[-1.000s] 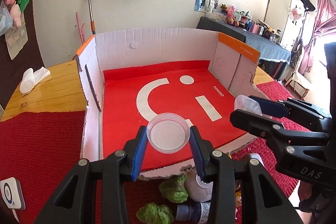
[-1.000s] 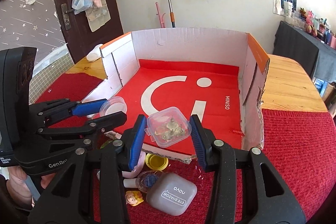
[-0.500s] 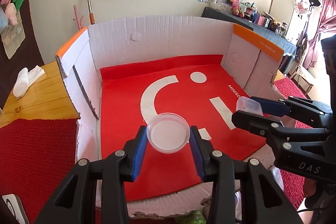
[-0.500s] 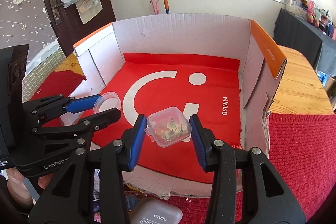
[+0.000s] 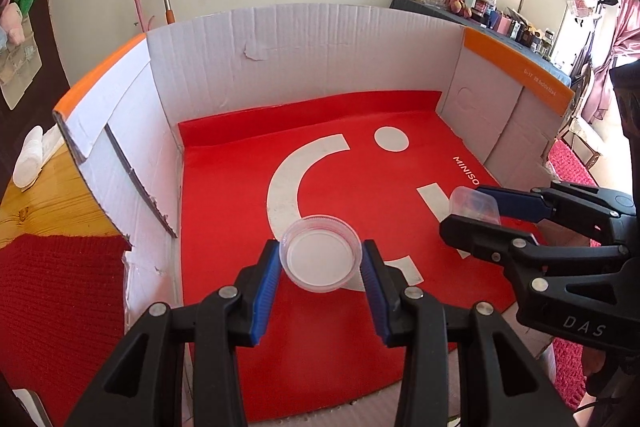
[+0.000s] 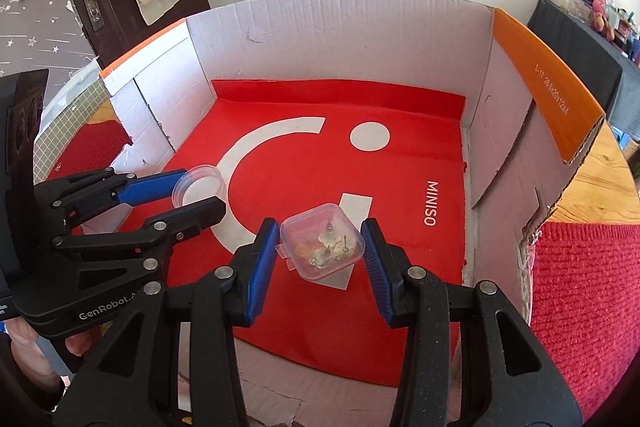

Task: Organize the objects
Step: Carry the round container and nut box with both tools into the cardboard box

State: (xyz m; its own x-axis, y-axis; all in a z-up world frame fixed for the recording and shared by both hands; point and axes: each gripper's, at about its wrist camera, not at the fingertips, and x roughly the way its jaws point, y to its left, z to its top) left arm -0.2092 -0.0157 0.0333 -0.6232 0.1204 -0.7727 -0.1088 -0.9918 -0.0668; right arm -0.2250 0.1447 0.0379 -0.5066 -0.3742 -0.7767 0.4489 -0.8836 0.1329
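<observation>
My left gripper is shut on a round clear plastic container with a white base, held over the red floor of the open cardboard box. My right gripper is shut on a small square clear box with small pieces inside, also above the red floor. In the right wrist view the left gripper shows at the left with the round container. In the left wrist view the right gripper shows at the right with the square box.
The box has white walls with orange-topped side flaps and a red liner with a white logo. It stands on a wooden table with a red mat. A white cloth roll lies at the left.
Both grippers moved forward and lower over the box's front edge. The loose items in front of the box have slipped out of view. Both containers stay held.
</observation>
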